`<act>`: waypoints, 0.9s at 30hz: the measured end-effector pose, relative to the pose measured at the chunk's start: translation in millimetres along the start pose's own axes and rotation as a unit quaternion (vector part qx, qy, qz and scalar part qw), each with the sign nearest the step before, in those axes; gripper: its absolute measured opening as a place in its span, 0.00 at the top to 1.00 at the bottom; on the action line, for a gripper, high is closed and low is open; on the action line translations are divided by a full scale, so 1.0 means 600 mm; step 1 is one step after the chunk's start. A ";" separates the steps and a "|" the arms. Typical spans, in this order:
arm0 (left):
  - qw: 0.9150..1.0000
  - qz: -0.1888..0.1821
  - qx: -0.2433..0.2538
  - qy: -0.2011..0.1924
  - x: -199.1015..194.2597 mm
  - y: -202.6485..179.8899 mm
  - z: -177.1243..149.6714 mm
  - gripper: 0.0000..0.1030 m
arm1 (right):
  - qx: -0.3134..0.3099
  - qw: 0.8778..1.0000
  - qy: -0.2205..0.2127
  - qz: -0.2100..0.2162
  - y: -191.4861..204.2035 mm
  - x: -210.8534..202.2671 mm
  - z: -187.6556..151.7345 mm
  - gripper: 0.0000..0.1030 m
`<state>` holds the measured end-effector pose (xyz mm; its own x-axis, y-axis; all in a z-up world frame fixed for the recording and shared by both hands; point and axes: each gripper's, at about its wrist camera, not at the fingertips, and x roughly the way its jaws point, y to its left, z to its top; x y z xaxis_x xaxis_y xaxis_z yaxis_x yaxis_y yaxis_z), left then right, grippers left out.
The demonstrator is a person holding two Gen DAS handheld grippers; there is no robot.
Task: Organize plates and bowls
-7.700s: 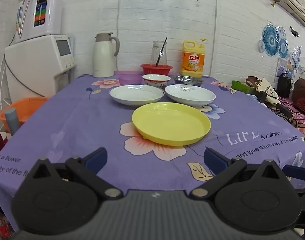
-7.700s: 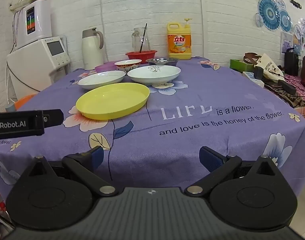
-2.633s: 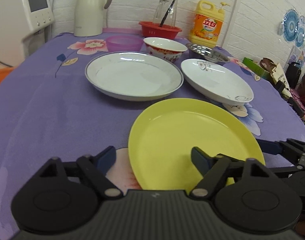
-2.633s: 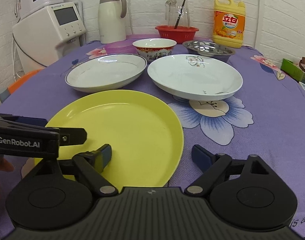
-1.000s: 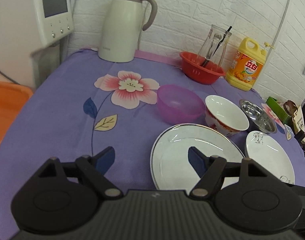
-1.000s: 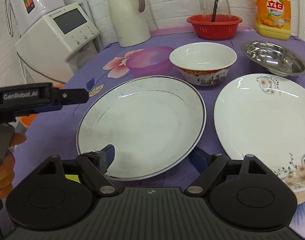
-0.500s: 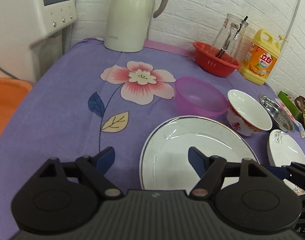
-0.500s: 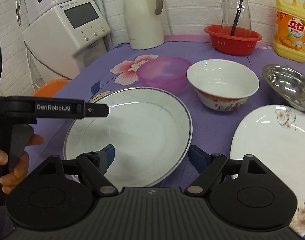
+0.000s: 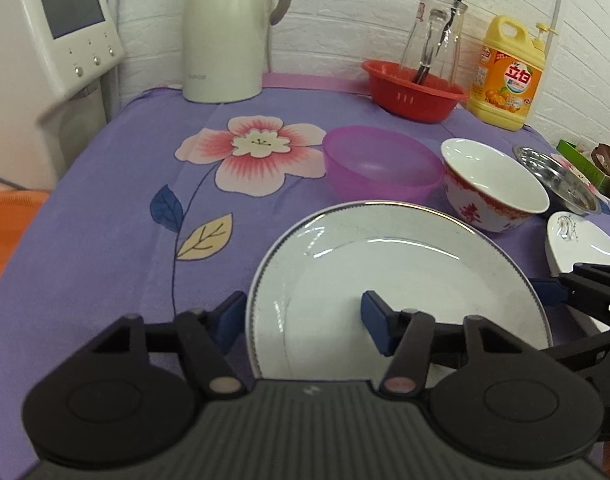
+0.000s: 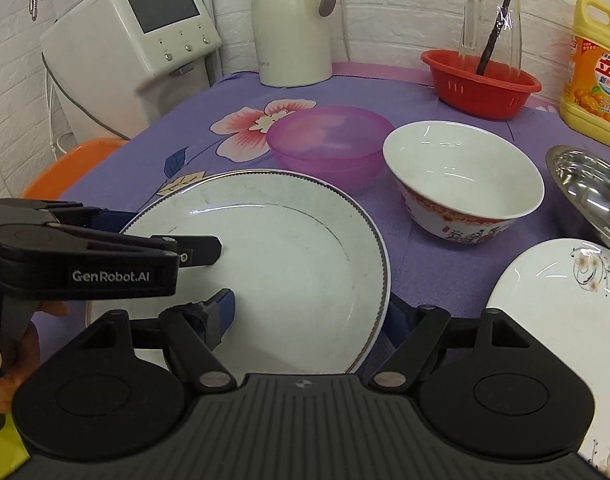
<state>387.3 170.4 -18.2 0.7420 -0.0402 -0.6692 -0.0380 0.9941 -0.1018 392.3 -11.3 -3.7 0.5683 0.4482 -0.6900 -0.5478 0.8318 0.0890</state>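
My left claw (image 9: 303, 318) sits spread wide at the near-left rim of the grey-rimmed white plate (image 9: 401, 276): 1 fingertip lies outside the rim over the purple cloth of the desk (image 9: 105, 208), the other over the plate's well. It has hold of nothing that I can see.

My right claw (image 10: 311, 314) is likewise spread, straddling the same plate's near-right rim (image 10: 273, 264), 1 blue tip above the well and 1 just outside the edge; it too holds nothing. From this camera the left claw (image 10: 201, 248) enters from the left side, above the plate.

Beyond the plate stand the purple bowl (image 10: 329, 140) and the red-patterned white bowl (image 10: 463, 184), just beside each other. At right lie the flowered white plate (image 10: 565, 300) and the steel dish (image 10: 593, 192). Along the back stand the cream thermos jug (image 9: 229, 32), the red basket (image 9: 415, 90) holding a glass pitcher (image 9: 435, 44), and the yellow detergent bottle (image 9: 505, 76).
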 end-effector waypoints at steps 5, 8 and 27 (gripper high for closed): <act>1.000 0.011 -0.010 0.002 -0.001 -0.003 0.001 0.46 | 0.010 1.000 -0.001 -0.001 0.003 -0.004 -0.002 0.00; 1.000 0.006 -0.010 0.001 -0.005 0.002 -0.003 0.46 | 0.014 1.000 -0.006 0.009 -0.001 -0.011 -0.007 0.00; 1.000 0.017 -0.016 -0.011 -0.054 -0.012 0.008 0.38 | 0.006 1.000 -0.023 -0.004 0.027 -0.050 -0.009 0.00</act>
<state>367.0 164.9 7.6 0.7551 -0.0035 -0.6556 -0.0845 0.9911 -0.1025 362.9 -13.2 14.7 0.6009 0.4558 -0.6567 -0.5353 0.8395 0.0928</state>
